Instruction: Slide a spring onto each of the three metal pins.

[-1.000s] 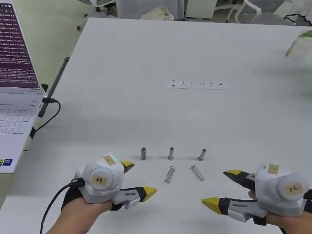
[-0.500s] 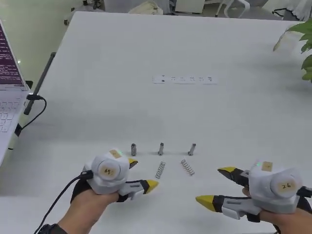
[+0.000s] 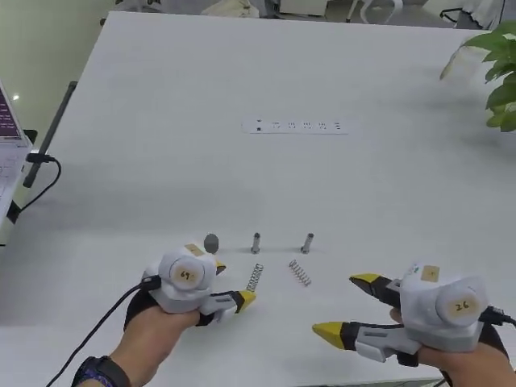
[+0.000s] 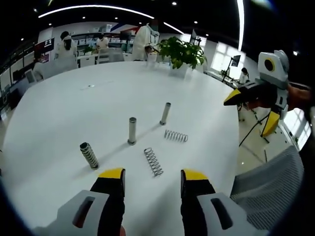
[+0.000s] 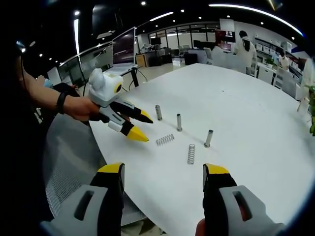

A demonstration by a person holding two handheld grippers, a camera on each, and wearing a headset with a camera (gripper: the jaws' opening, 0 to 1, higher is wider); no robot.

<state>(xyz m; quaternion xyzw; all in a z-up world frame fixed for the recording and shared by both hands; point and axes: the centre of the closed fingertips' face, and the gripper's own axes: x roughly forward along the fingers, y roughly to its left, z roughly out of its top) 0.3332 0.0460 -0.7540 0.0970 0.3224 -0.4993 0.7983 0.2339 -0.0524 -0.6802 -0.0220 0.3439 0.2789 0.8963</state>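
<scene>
Three metal pins stand in a row on the white table. The left pin carries a spring. The middle pin and the right pin are bare. Two loose springs lie in front of them: one just ahead of my open left gripper, the other further right. My right gripper hovers open near the table's front edge, holding nothing.
A recessed power strip sits mid-table. A green plant is at the far right. A laptop edge and a black cable lie at the left. The gripper views show people in an office behind the table.
The head camera has swung right, so the laptop has slid out to the left. My left gripper has come forward, closer to the nearer loose spring. The right gripper has barely moved.
</scene>
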